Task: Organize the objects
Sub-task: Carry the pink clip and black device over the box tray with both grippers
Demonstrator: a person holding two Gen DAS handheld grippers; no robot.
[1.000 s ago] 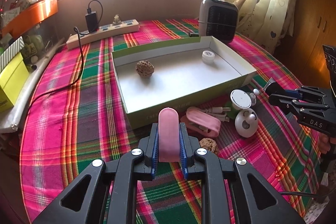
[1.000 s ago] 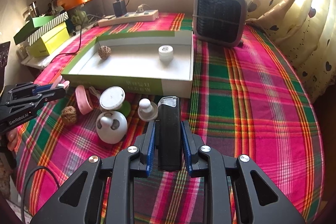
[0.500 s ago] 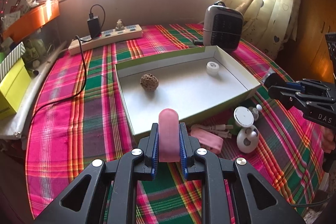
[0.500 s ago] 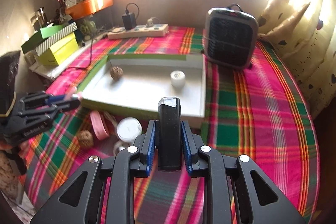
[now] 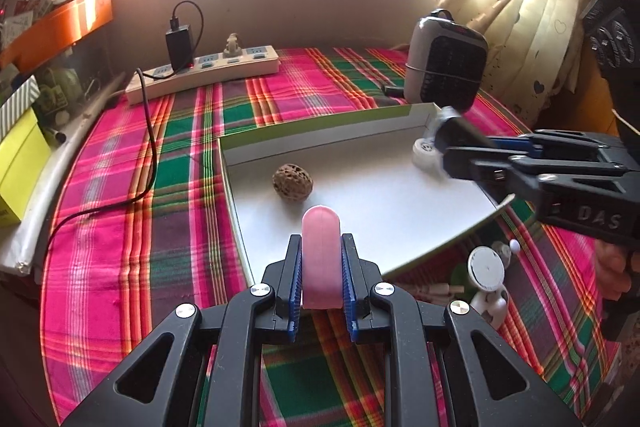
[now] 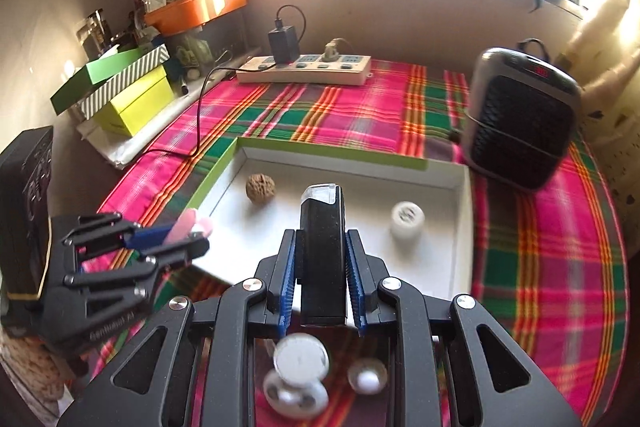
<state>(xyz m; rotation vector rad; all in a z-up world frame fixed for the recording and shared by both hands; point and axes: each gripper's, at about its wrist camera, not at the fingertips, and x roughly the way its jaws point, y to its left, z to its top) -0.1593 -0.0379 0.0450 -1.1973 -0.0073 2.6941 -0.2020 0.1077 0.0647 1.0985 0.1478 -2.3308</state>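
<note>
Your left gripper [image 5: 321, 269] is clamped on a pink piece [image 5: 321, 259], held above the near rim of the white box [image 5: 360, 195]. Your right gripper [image 6: 322, 269] is closed on a black device [image 6: 322, 247] over the box floor, between the walnut [image 6: 260, 187] and the white roller [image 6: 407, 218]. The pink piece's lower end is hidden (the fingers cover it), and the white items [image 6: 298, 379] below your right gripper are blurred. The box middle lies bare; the heater [image 6: 520, 123] stands just beside its far right corner on the tabletop [image 5: 120, 227].
</note>
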